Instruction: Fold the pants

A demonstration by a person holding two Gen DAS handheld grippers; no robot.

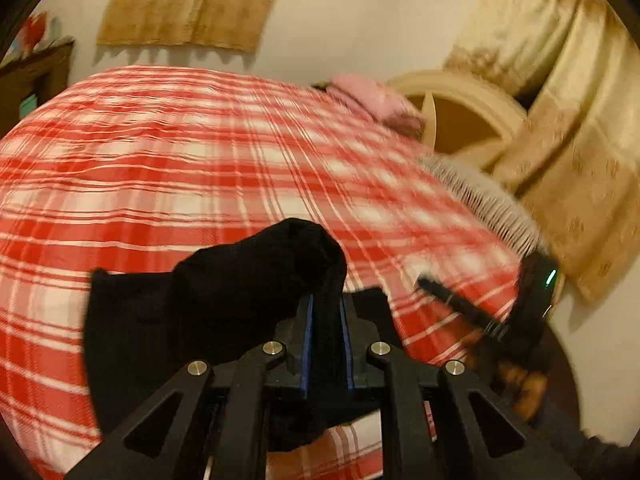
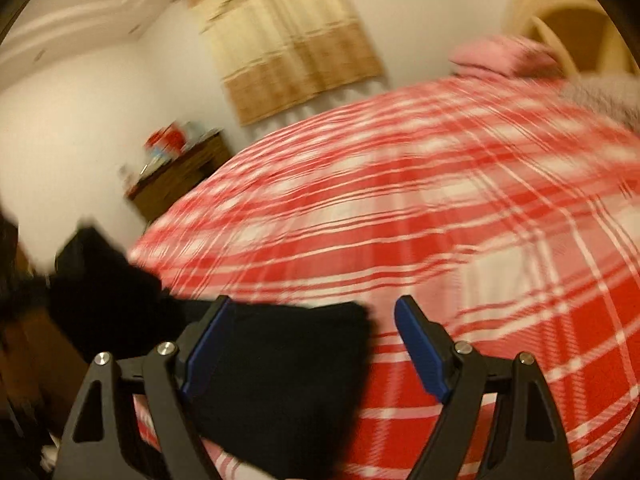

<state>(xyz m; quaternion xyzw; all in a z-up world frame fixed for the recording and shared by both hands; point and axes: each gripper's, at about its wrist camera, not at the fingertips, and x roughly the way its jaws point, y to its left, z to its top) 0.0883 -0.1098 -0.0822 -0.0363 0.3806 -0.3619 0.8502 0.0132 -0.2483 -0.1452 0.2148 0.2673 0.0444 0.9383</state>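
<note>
— Black cloth first: the pants (image 1: 224,300) are bunched up between the fingers of the left gripper (image 1: 326,308), whose jaws stand nearly together with a fold of fabric pinched in the narrow gap.

— And the other one?

— The right gripper (image 2: 312,320) has its jaws spread wide, gripping nothing. More of the pants (image 2: 280,364) lies flat on the bedspread under its left finger, so I judge it is placed to take a second hold.

— Why lift only one side?

— Probably to raise an edge and carry it over, with the rest anchored on the bed. That is a guess.

— What lies beyond?

— The red and white checked bedspread (image 1: 180,168) runs away from both grippers. At its far end sits a pink pillow (image 1: 372,98) against a cream headboard (image 1: 460,120); a wooden dresser (image 2: 180,176) stands beside the bed, and beige curtains (image 2: 292,52) hang on the wall behind. Everything is blurred.
</note>
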